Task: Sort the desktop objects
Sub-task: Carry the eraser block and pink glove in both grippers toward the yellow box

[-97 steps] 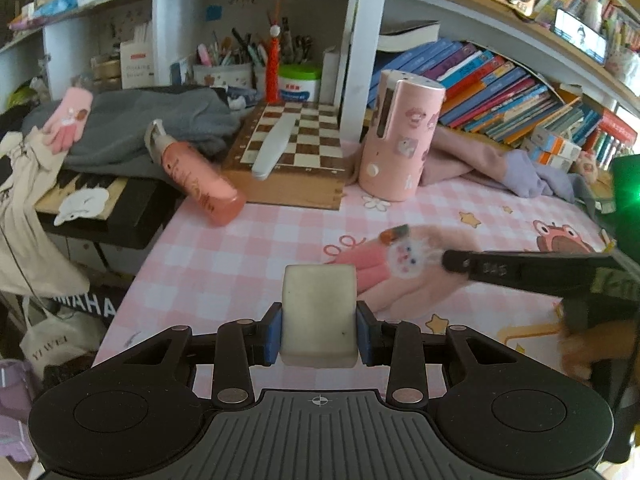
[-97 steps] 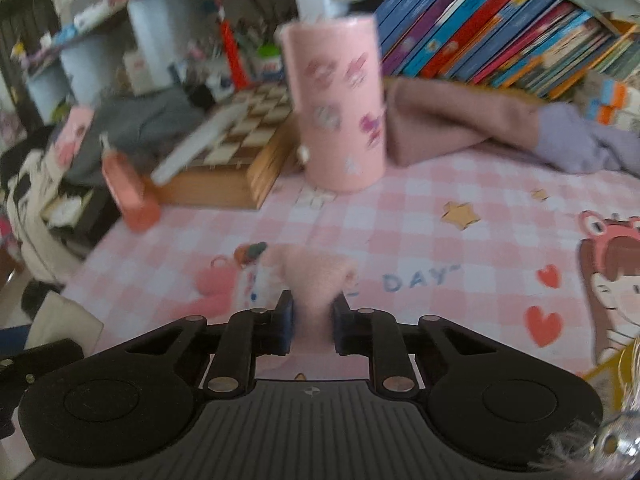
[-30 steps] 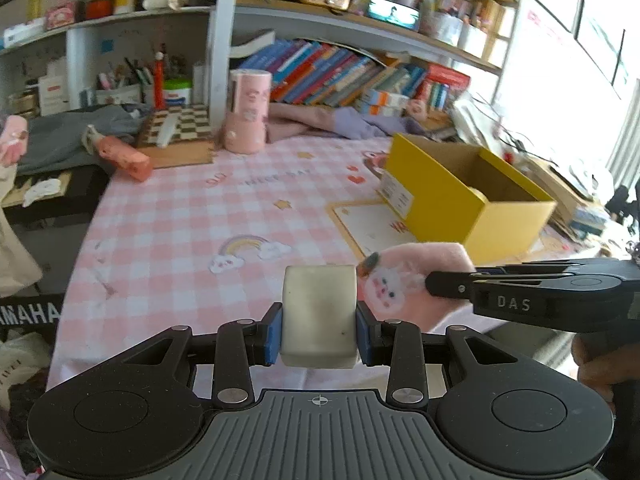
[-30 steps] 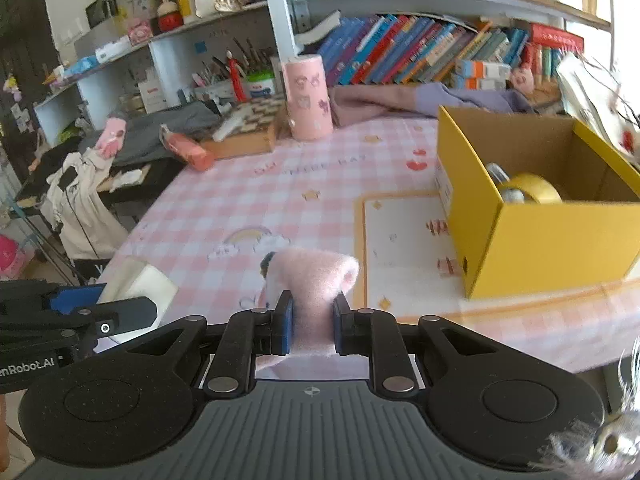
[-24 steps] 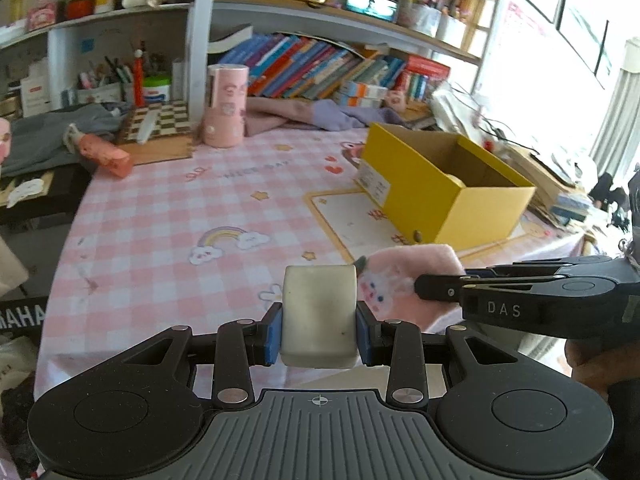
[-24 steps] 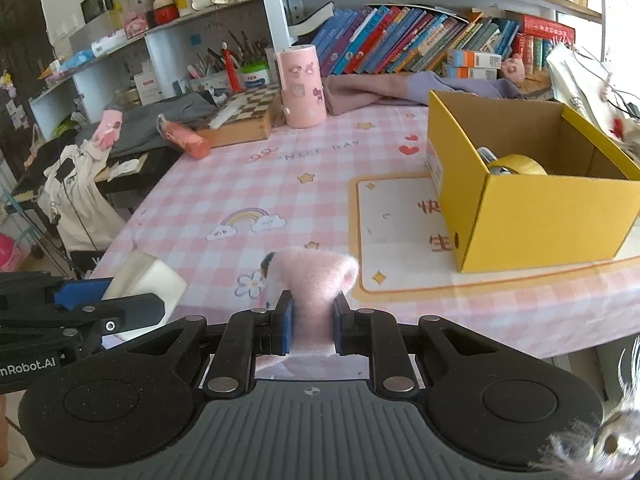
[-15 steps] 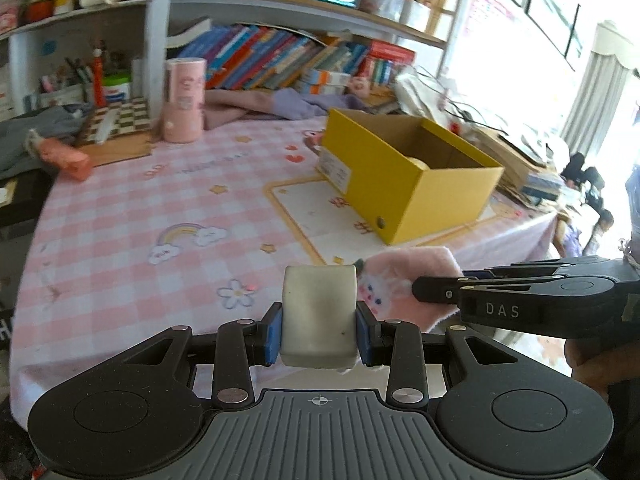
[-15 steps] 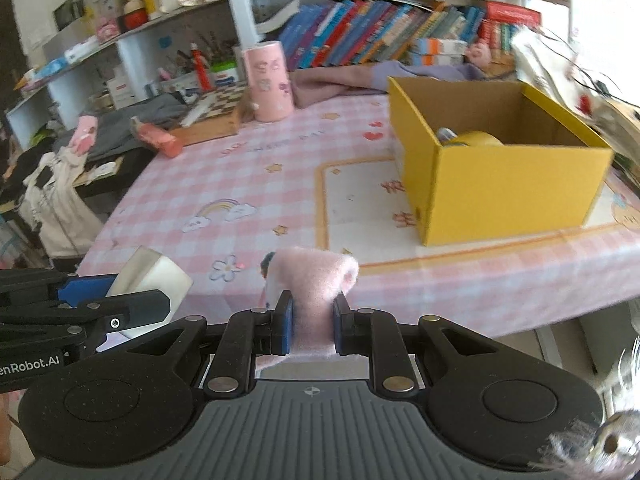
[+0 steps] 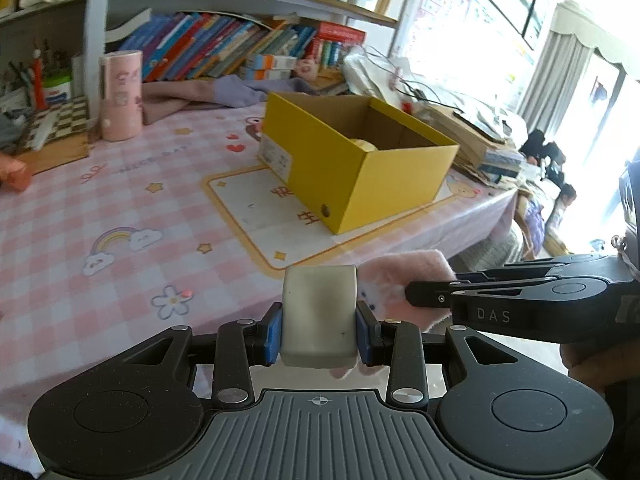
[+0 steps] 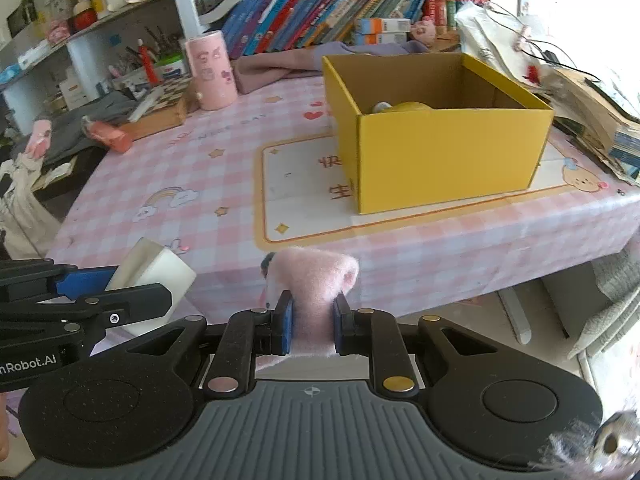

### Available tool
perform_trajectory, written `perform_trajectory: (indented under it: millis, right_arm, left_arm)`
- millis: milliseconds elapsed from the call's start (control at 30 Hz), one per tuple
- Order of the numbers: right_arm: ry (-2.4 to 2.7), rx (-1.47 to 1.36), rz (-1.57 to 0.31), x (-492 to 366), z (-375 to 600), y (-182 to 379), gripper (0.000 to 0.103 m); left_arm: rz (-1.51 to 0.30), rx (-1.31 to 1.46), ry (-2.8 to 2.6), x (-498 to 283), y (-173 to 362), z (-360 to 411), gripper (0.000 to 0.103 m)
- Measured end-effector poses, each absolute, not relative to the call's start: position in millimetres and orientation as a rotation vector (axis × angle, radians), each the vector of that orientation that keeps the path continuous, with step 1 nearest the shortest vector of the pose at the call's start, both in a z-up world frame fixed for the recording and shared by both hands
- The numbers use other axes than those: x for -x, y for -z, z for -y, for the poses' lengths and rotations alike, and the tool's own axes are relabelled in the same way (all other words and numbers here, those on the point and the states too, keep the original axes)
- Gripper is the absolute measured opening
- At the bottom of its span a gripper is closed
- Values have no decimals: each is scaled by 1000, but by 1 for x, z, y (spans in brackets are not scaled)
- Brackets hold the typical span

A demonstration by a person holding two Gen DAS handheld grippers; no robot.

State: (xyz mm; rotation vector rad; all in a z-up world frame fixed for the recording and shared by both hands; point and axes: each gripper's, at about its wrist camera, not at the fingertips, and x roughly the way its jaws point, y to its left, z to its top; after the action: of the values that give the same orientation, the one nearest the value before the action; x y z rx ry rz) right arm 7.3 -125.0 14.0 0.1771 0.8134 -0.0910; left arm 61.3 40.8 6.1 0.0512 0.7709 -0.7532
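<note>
Jaws of left gripper [image 9: 319, 330] clamped on white block [image 9: 319, 314], held off worktop's near edge; arm lettered "nRobot.AI". Right gripper [image 10: 312, 322], marked "DAS", jaws pinched narrow on pink fuzzy glove [image 10: 310, 280], just beside block. Yellow box [image 10: 440, 152] open near worktop [image 10: 192, 176] right edge, yellow tape roll [image 10: 412, 107] inside.

Both wrist views — forward, sharing yellow box [image 9: 360, 160] [image 10: 440, 152]
</note>
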Motion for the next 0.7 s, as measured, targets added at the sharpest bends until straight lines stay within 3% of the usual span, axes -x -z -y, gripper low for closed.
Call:
perform_trajectory:
  millis: [700]
  right_arm:
    - [166, -243, -810, -25, 178, -12, 17]
  left_arm:
    - [-778, -151, 832, -84, -4, 18, 35]
